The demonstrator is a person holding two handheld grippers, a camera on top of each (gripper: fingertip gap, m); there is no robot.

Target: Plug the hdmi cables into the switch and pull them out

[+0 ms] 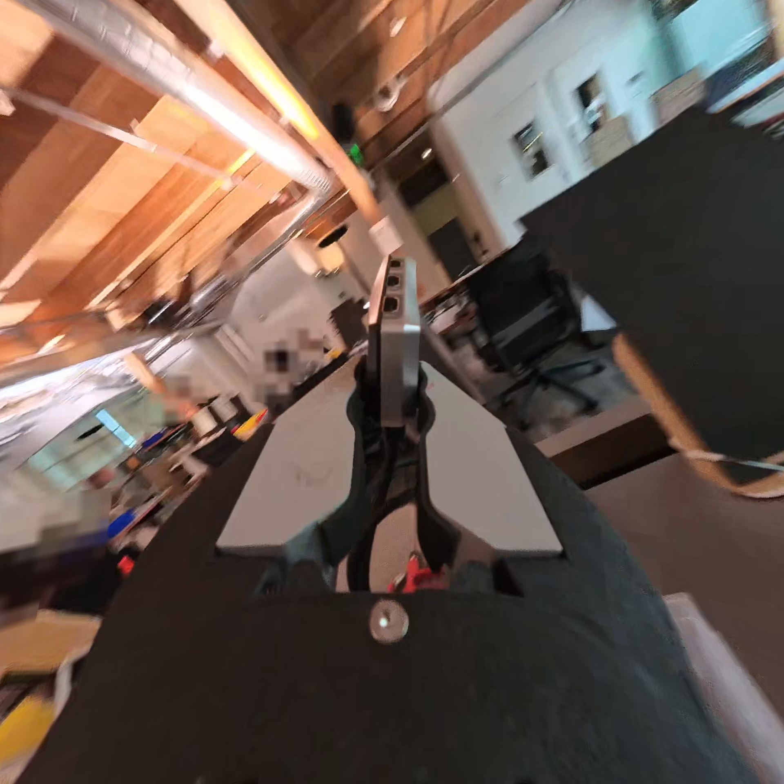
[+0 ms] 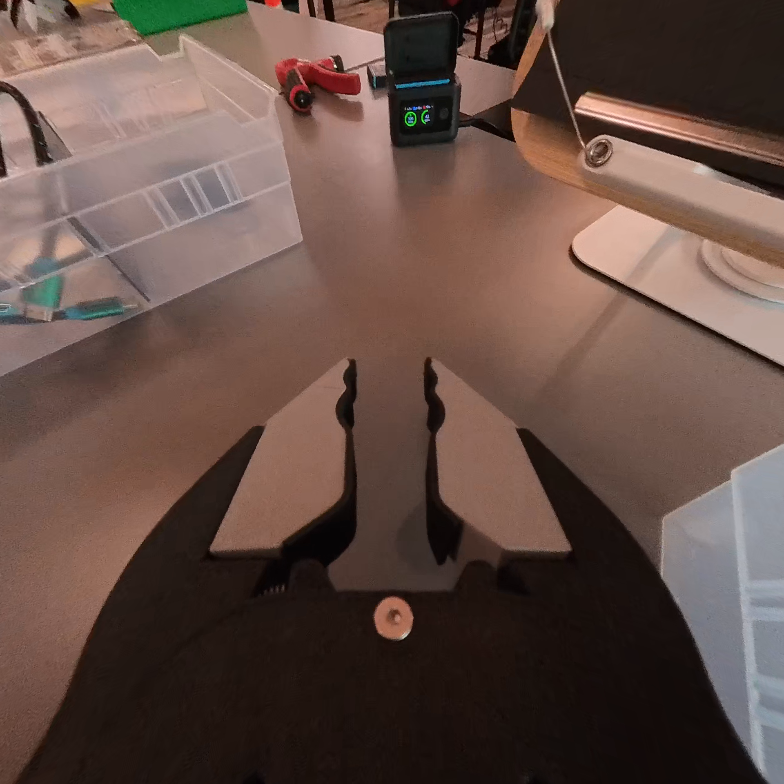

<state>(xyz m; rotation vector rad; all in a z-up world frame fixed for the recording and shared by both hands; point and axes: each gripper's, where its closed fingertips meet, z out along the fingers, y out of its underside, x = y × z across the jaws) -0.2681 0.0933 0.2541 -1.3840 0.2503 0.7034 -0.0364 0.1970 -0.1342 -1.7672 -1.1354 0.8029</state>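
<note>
Switch, a flat silver box, stands on edge at the centre of the left wrist view, clamped at its lower end between the fingers of the left gripper; a row of dark ports along its narrow upper edge faces the camera. This view is tilted and blurred: a wooden ceiling fills the 10 o'clock sector and a dark monitor the 2 o'clock sector.

In the right wrist view, the right gripper hangs over the grey table with its fingers apart and nothing between them. A clear plastic bin sits at 10 o'clock, holding black cables and green-tipped connectors. A red clamp tool lies at 12 o'clock, just beside a small dark device with a lit screen. A monitor stand's white base occupies 2 o'clock, and a second translucent container sits at 4 o'clock.
</note>
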